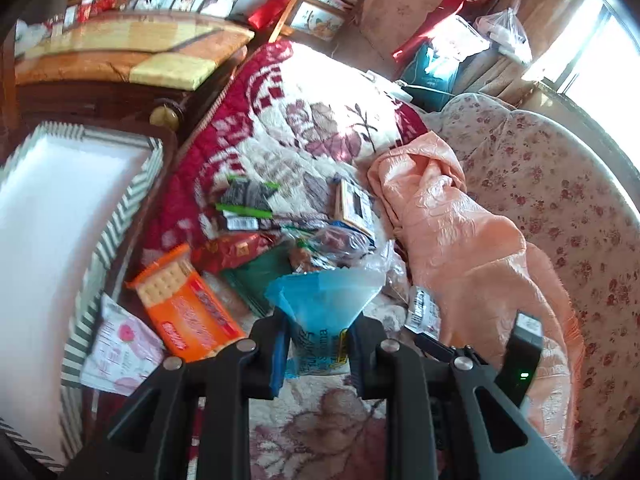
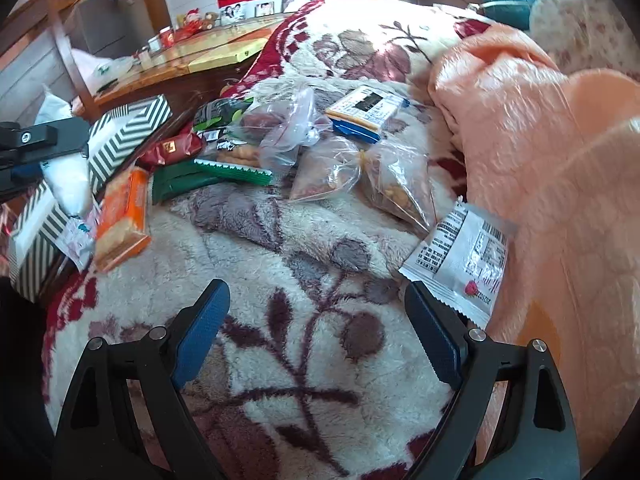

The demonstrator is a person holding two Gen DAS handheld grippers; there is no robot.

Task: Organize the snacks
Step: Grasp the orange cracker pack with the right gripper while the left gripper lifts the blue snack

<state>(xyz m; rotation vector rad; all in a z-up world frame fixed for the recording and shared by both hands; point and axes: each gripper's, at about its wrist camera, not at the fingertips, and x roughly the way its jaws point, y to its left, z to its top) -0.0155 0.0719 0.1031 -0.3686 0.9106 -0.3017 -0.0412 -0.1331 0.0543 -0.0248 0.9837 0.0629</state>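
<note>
My left gripper (image 1: 318,344) is shut on a blue-and-white snack packet (image 1: 320,300), held above the floral blanket. The right wrist view shows that packet (image 2: 68,184) hanging by the black-and-white striped box (image 2: 120,136). The box (image 1: 120,208) lies at the left with a white inside. A pile of snacks lies beside it: an orange cracker pack (image 1: 184,312), a pink-and-white packet (image 1: 116,352), red and green packets and clear bags (image 2: 332,168). My right gripper (image 2: 316,332) hangs open over bare blanket. A white barcode packet (image 2: 460,260) lies just beyond its right finger.
A crumpled peach cloth (image 2: 540,160) lies to the right of the snacks. A wooden table (image 1: 132,52) with a yellow mat stands behind the box. Bags and cushions are stacked at the far side near a bright window (image 1: 592,48).
</note>
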